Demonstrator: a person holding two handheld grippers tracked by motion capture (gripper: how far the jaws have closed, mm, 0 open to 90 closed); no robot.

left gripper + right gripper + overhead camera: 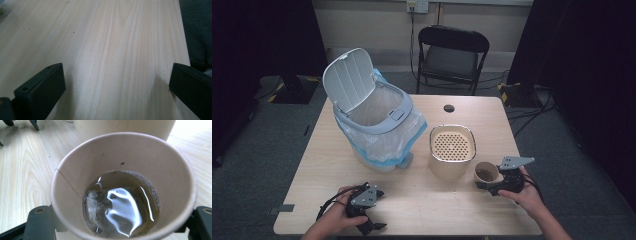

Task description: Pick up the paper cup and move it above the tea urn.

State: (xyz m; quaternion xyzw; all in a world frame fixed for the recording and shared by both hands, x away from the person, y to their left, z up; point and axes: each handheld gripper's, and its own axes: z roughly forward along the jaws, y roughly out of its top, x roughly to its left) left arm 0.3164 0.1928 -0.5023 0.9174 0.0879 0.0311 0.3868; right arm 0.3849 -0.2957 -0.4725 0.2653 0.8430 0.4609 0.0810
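A tan paper cup (486,173) stands at the table's right front, beside a cream container. Brown liquid and a soaked tea bag (98,203) lie in the cup (120,152), and the bag's string runs up the inner wall. My right gripper (488,181) is shut on the cup, and in the right gripper view (122,220) one black jaw presses each side of it. My left gripper (381,210) hovers low at the front left of the table, open. Its jaws stand wide apart over bare wood (117,82).
A white pedal bin (377,120) with raised lid and a blue-edged liner stands at the table's left back. The cream container (452,145) with a perforated strainer top sits mid-table. A black folding chair (452,55) is behind the table (427,205). The table's edge (183,45) is close by my left gripper.
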